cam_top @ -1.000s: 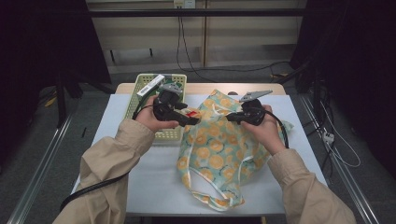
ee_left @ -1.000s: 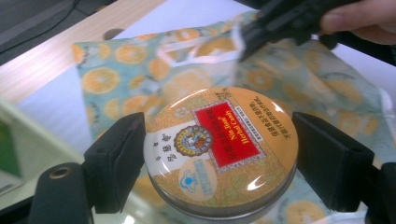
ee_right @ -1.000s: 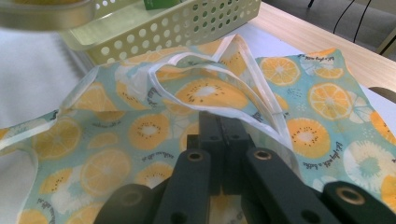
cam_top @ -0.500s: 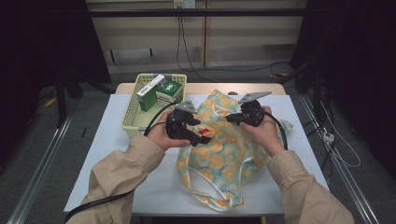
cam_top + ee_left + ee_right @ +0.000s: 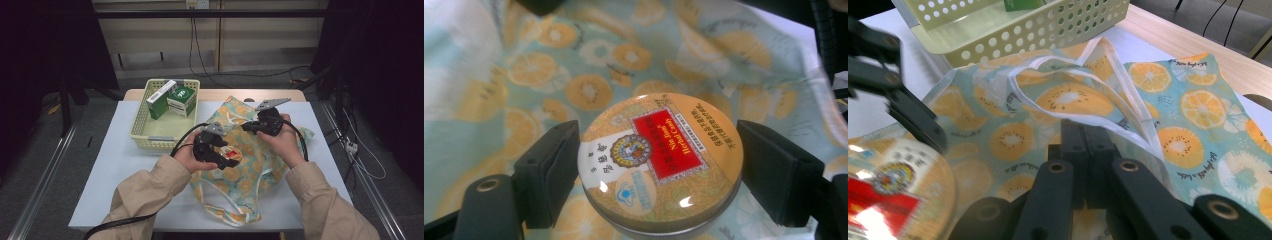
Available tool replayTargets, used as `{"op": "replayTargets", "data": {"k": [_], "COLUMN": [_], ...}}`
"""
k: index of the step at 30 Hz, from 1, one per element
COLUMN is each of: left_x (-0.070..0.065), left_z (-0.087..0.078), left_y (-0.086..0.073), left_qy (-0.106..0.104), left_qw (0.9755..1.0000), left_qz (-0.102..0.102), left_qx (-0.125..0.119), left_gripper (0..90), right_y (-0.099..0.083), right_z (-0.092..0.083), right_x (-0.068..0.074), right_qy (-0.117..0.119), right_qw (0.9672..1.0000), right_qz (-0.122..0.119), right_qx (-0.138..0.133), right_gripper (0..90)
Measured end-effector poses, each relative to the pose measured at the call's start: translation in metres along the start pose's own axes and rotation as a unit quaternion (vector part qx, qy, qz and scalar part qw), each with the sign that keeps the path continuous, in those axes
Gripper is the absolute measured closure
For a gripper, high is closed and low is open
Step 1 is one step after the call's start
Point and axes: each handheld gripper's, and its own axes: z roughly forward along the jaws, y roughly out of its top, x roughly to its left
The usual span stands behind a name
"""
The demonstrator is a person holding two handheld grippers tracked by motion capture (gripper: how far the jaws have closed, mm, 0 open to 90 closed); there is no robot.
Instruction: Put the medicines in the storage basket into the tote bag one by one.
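Left tool [image 5: 659, 165] clenched on round herbal candy tin [image 5: 661, 165], jaws bearing on opposite sides of the rim, lid face up with red label legible. Carried clear of yellow perforated basket [image 5: 162, 136] since a second ago, when positioned over the basket's near right corner; now held above the middle of the orange-print fabric bag [image 5: 250, 165], near the bag's opening. Right tool [image 5: 1088, 150] pinched closed on white-trimmed edge of the bag mouth, lifting it so the opening gapes; same grip and place as a second ago. Two green boxes [image 5: 172, 100] standing at the far end of the basket, uncovered now that the left hand [image 5: 187, 155] has come away. Bag flat on white bench [image 5: 125, 170], handle loop trailing toward the near edge. Likely reading: tin in transfer from basket to bag, insertion not yet done; boxes probably next. Risk judged: mouth held open on one side only, tin rim may snag the trim.
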Motion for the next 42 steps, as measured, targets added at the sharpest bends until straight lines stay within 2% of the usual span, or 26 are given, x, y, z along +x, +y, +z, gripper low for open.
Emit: {"op": "replayTargets", "data": {"k": [2, 3, 4, 5, 11, 13, 17, 20, 21, 23, 25, 26, 27, 28, 30, 31, 32, 33, 37, 38, 39, 42], "left_x": [0.002, 0.001, 0.004, 0.007, 0.02, 0.025, 0.033, 0.039, 0.04, 0.045, 0.046, 0.048, 0.046, 0.046, 0.041, 0.037, 0.033, 0.031, 0.021, 0.018, 0.017, 0.017], "left_z": [0.007, 0.01, 0.013, 0.016, 0.025, 0.025, 0.022, 0.018, 0.017, 0.014, 0.012, 0.011, 0.01, 0.011, 0.013, 0.015, 0.016, 0.018, 0.025, 0.026, 0.027, 0.033], "left_y": [-0.002, -0.002, -0.003, -0.003, -0.004, -0.002, 0.0, 0.0, 0.001, 0.002, 0.004, 0.004, 0.005, 0.004, 0.003, 0.003, 0.003, 0.002, 0.005, 0.006, 0.007, 0.01], "left_qy": [-0.001, 0.016, 0.005, 0.012, 0.033, 0.044, 0.062, 0.073, 0.094, 0.086, 0.098, 0.09, 0.1, 0.08, 0.079, 0.067, 0.08, 0.061, 0.049, 0.062, 0.044, 0.049], "left_qw": [1.0, 0.9998, 1.0, 0.9999, 0.9992, 0.9989, 0.9979, 0.997, 0.9952, 0.9959, 0.9945, 0.9953, 0.9942, 0.9959, 0.9962, 0.9972, 0.9964, 0.9977, 0.9985, 0.9979, 0.9988, 0.9987], "left_qz": [-0.001, -0.003, -0.003, -0.001, -0.018, -0.009, -0.015, -0.027, -0.028, -0.029, -0.035, -0.035, -0.039, -0.042, -0.036, -0.032, -0.029, -0.028, -0.018, -0.016, -0.014, -0.01], "left_qx": [0.004, 0.011, 0.005, 0.009, 0.011, 0.016, 0.014, 0.002, 0.007, 0.002, -0.005, -0.006, -0.005, -0.009, -0.008, -0.008, -0.003, -0.005, -0.013, -0.009, -0.015, -0.014], "left_gripper": [20.4, 20.4, 20.4, 20.4, 20.4, 20.4, 20.4, 20.4, 20.4, 20.4, 20.4, 20.4, 20.4, 20.3, 20.4, 20.4, 20.4, 20.4, 20.4, 20.4, 20.4, 20.3], "right_y": [0.0, 0.0, 0.0, 0.0, 0.001, 0.0, 0.0, 0.0, 0.0, 0.0, 0.0, 0.0, 0.0, 0.0, 0.0, 0.0, 0.0, 0.0, 0.0, 0.001, 0.001, 0.001], "right_z": [-0.001, -0.002, -0.003, -0.004, -0.01, -0.012, -0.016, -0.018, -0.018, -0.019, -0.019, -0.02, -0.02, -0.02, -0.019, -0.019, -0.018, -0.018, -0.015, -0.014, -0.013, -0.011], "right_x": [0.0, 0.0, 0.0, 0.0, 0.0, -0.001, -0.001, 0.0, 0.0, 0.0, 0.0, 0.0, 0.0, 0.001, 0.001, 0.001, 0.001, 0.001, 0.002, 0.002, 0.003, 0.003], "right_qy": [-0.001, 0.0, 0.0, -0.001, -0.002, -0.003, -0.002, -0.002, -0.002, -0.002, -0.001, -0.002, -0.002, -0.002, -0.002, -0.002, -0.002, -0.002, -0.002, -0.002, -0.002, 0.0], "right_qw": [1.0, 1.0, 1.0, 1.0, 1.0, 1.0, 1.0, 1.0, 1.0, 1.0, 0.9999, 0.9999, 0.9999, 0.9999, 0.9999, 0.9999, 0.9999, 0.9999, 1.0, 1.0, 1.0, 1.0], "right_qz": [0.0, 0.0, 0.0, 0.0, -0.001, -0.001, -0.001, -0.002, -0.002, -0.001, -0.001, -0.001, -0.001, -0.001, -0.001, 0.0, 0.0, 0.0, -0.001, 0.0, 0.0, 0.0], "right_qx": [-0.001, -0.001, -0.001, -0.002, -0.005, -0.005, -0.008, -0.009, -0.009, -0.01, -0.011, -0.012, -0.012, -0.012, -0.01, -0.01, -0.011, -0.01, -0.009, -0.009, -0.008, -0.007], "right_gripper": [90.0, 90.0, 90.0, 90.0, 90.0, 90.0, 90.0, 90.0, 90.0, 90.0, 90.0, 90.0, 90.0, 90.0, 90.0, 90.0, 90.0, 90.0, 90.0, 90.0, 90.0, 90.0]}}
